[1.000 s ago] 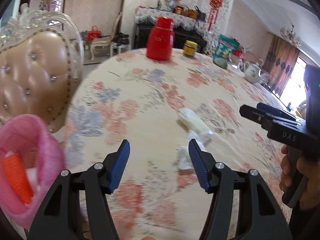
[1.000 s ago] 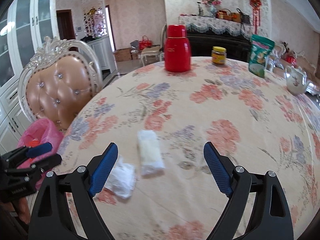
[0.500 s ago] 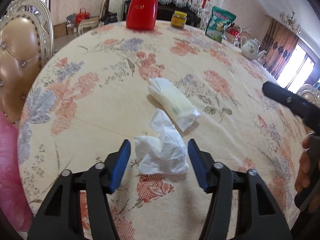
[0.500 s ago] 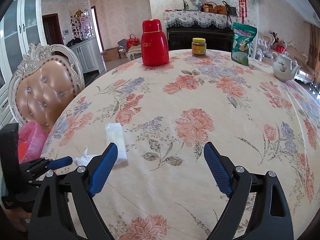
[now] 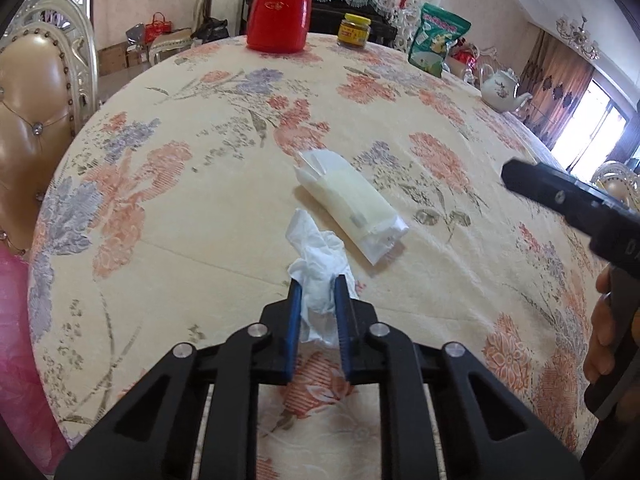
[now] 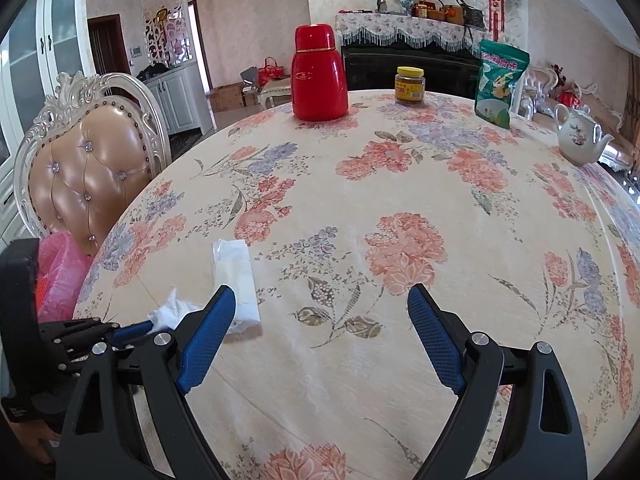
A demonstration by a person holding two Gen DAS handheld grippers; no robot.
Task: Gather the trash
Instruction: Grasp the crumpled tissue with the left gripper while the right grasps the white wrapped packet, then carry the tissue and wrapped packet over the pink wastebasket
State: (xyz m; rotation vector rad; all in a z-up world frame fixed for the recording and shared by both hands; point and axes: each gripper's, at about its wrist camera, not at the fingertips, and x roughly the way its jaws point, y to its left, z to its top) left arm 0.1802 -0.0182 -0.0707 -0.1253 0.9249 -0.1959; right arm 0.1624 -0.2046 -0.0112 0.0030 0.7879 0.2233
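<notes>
A crumpled white tissue (image 5: 318,268) lies on the floral tablecloth (image 5: 200,220) near the table's front edge. My left gripper (image 5: 316,284) is shut on the tissue, its blue pads pressing both sides. Just beyond it lies a white plastic-wrapped packet (image 5: 352,200), apart from the fingers. In the right wrist view the tissue (image 6: 172,312) and the packet (image 6: 236,280) sit at the lower left, with the left gripper (image 6: 150,326) on the tissue. My right gripper (image 6: 320,294) hangs open over bare cloth, holding nothing.
A pink bag (image 6: 60,268) with something orange inside hangs off the left table edge by a padded chair (image 6: 88,168). At the far side stand a red flask (image 6: 318,76), a yellow-lidded jar (image 6: 410,86), a green pouch (image 6: 500,82) and a white teapot (image 6: 578,136).
My left gripper came down onto the tissue and its jaws went from wide open to shut on it. The right gripper shifted slightly and stayed open.
</notes>
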